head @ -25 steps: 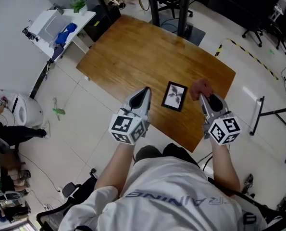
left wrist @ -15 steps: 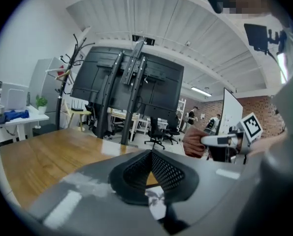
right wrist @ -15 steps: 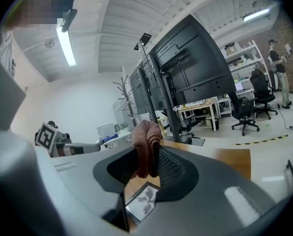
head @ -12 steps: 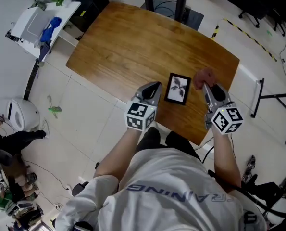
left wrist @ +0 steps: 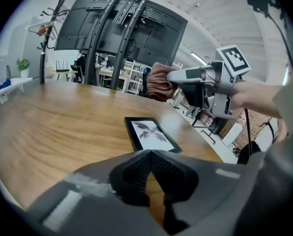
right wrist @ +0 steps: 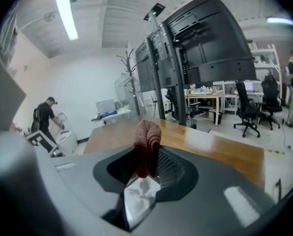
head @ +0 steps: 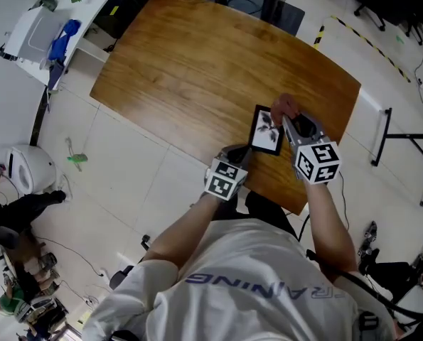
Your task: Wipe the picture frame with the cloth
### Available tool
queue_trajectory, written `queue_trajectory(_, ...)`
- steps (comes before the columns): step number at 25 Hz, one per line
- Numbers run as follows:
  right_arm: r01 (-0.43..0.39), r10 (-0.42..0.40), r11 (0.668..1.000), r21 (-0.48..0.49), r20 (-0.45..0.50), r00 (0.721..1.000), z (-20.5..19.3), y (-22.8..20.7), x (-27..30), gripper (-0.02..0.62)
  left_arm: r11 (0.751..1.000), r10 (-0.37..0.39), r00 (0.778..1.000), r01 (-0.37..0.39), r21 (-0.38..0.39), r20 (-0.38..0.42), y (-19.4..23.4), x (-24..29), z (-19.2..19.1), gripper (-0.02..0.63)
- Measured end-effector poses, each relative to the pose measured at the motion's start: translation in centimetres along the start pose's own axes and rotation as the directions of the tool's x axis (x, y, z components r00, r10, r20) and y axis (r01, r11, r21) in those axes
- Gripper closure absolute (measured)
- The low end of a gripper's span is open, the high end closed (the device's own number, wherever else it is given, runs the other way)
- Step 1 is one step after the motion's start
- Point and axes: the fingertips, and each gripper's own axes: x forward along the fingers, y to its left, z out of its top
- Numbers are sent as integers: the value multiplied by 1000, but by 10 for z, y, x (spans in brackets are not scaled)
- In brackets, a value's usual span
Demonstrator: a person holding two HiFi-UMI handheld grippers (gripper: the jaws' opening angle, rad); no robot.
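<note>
A black picture frame [head: 266,131] with a leaf print lies flat near the front right edge of the wooden table [head: 197,62]. My right gripper [head: 288,119] hangs over the frame's right side, shut on a reddish-brown cloth [head: 285,106]. In the right gripper view the cloth [right wrist: 146,141] bulges up between the jaws, and the frame [right wrist: 140,198] shows just below them. My left gripper [head: 237,154] sits at the table's front edge, near the frame's near-left corner, jaws shut with nothing in them. The left gripper view shows the frame [left wrist: 150,134] just ahead and the cloth [left wrist: 161,81] above it.
A white side table [head: 37,30] with a blue item stands off the table's far left. A white appliance [head: 23,170] sits on the floor at the left. A metal stand [head: 399,137] is to the right. A person [right wrist: 45,114] stands far off.
My right gripper has carried the cloth left, from beside the frame to over its right side. My left gripper has moved right, closer to the frame's near-left corner.
</note>
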Motion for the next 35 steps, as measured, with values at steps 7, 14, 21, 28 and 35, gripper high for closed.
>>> queue_trajectory(7,-105,-6,903,-416,-257,966,-34,16,43,485,1000,-12,1000,11,-25,-27,4,13,-11,603)
queue_trajectory(14,-67,84,995,75,-249,965,-54,2,66,485,999,-17,1000,16,-45,-18,7,18,-14,603)
queue_trajectory(21,-106,113,994,38,-274,955,-62,26,80,485,1000,-15,999,15,-25,-28,5,22,-12,603)
queue_trajectory(28,-76,90,996,54,-330,940,-80,19,87,485,999,-18,999,16,-44,-31,5,22,-11,603)
queue_trajectory(35,-29,39,999,36,-329,944,-82,2,77,483,999,12,1000,-13,-51,-21,10,21,-12,601)
